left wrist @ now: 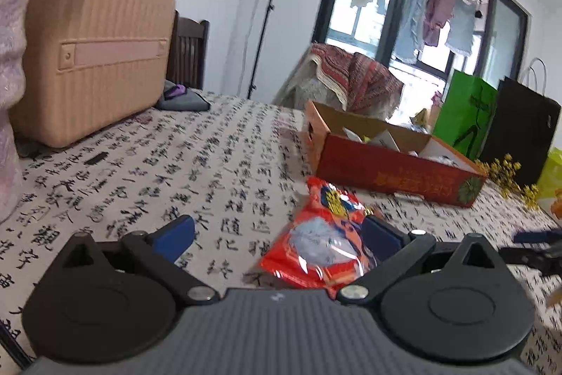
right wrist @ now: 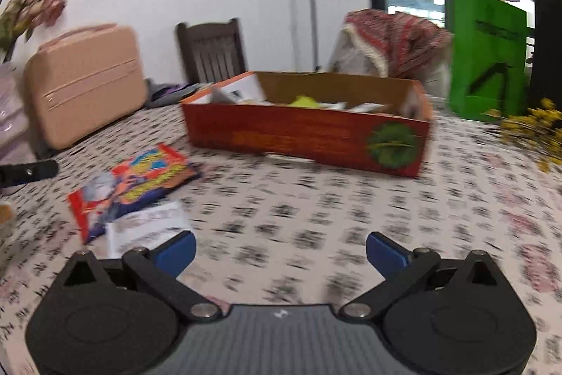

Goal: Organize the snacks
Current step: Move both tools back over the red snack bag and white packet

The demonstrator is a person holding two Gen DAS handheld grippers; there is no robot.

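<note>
A red and orange snack packet lies on the calligraphy-print tablecloth, between the fingers of my open left gripper and close against the right finger. The same snack packet shows in the right wrist view at the left, with a white packet lying beside it. My right gripper is open over bare cloth, nothing between its fingers. The red cardboard box with several snacks inside stands farther back; in the right wrist view the box is straight ahead.
A pink hard case stands at the back left, with a dark wooden chair behind the table. Green bag and black bag stand at the right, with yellow flowers near them. A lamp stand and a draped seat are beyond.
</note>
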